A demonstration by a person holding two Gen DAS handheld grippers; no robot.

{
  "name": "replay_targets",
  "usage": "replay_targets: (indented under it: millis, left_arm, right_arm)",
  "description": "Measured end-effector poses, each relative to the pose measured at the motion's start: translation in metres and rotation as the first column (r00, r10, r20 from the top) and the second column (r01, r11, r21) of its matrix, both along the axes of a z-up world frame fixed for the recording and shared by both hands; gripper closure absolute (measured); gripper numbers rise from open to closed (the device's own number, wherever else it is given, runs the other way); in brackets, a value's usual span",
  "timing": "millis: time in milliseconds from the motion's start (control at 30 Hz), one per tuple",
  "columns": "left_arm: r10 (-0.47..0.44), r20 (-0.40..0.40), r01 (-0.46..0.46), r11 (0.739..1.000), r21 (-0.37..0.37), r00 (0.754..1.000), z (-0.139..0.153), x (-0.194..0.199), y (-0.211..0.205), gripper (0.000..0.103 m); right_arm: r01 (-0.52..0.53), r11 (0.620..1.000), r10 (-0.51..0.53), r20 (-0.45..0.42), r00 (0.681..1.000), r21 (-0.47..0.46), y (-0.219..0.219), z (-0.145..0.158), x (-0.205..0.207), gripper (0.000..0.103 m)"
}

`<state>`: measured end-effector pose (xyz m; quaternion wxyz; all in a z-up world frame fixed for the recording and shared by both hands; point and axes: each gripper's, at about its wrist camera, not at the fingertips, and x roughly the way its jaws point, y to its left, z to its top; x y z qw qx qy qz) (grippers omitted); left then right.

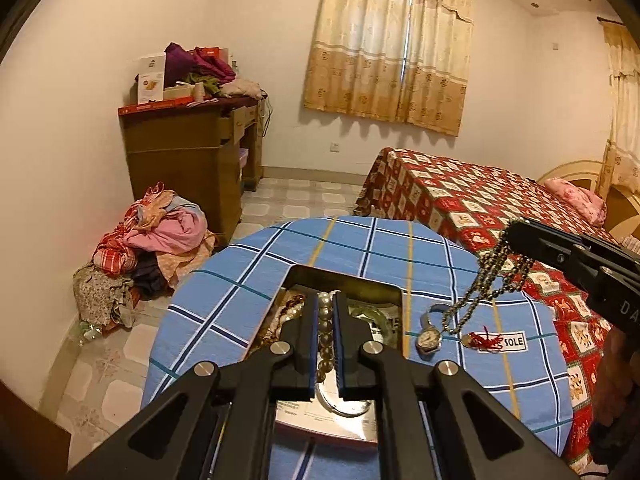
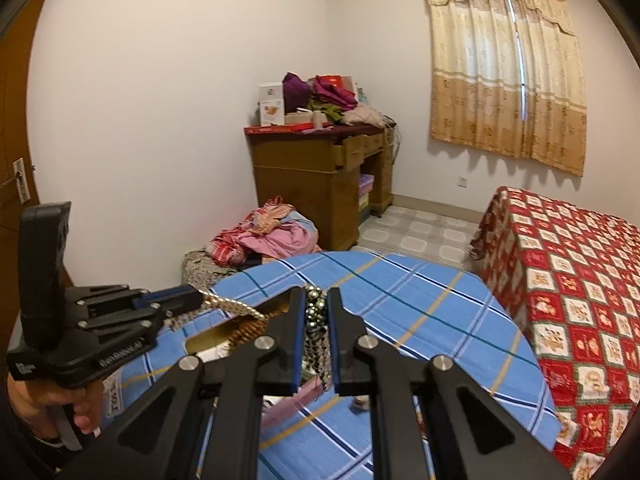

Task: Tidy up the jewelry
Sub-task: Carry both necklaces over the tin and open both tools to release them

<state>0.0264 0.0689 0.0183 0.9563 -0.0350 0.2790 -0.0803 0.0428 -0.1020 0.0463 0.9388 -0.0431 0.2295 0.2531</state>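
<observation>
Over the blue checked table (image 1: 360,248), as the left wrist view showed it, your left gripper (image 1: 325,340) had its fingers drawn nearly together on a pearl necklace (image 1: 325,320), the big pale beads pinched in the narrow gap and trailing down into the open jewelry box (image 1: 348,280) beneath. To the right, your right gripper (image 1: 516,232) held a dark beaded chain (image 1: 484,280) up off the cloth, its loops hanging free above a wristwatch (image 1: 429,338) and a small charm with a red thread (image 1: 484,338) lying loose on the table. From the right wrist view, your right gripper (image 2: 316,320) had its fingers likewise closed tight on that dark chain (image 2: 316,332), which ran down between them, while your left gripper (image 2: 192,300) reached in from the left with the pearl strand (image 2: 234,306) stretched from its tips toward the box (image 2: 224,336). You seemed to be midway through sorting, with both strands lifted and neither yet laid down. Your next move probably called for keeping the two necklaces well apart so they would not tangle, then lowering each into its own spot before releasing; the watch and charm remained to be picked up afterward.
</observation>
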Motion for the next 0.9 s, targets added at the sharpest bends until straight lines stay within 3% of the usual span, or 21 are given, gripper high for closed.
replay_targets:
  millis: [400,900]
  left_arm:
    - [0.032,-0.036,-0.032,0.999,-0.006,0.999,-0.013,0.016,0.015,0.098]
    - [0.041,-0.108,-0.042,0.999,0.000,0.993,-0.043,0.029,0.017,0.098]
  right_arm:
    - [-0.065,0.998,0.066,-0.053,0.996,0.003,0.037,-0.030,0.015,0.090]
    - [-0.068,0.998,0.064,-0.162,0.985,-0.018,0.047,-0.074,0.028,0.090]
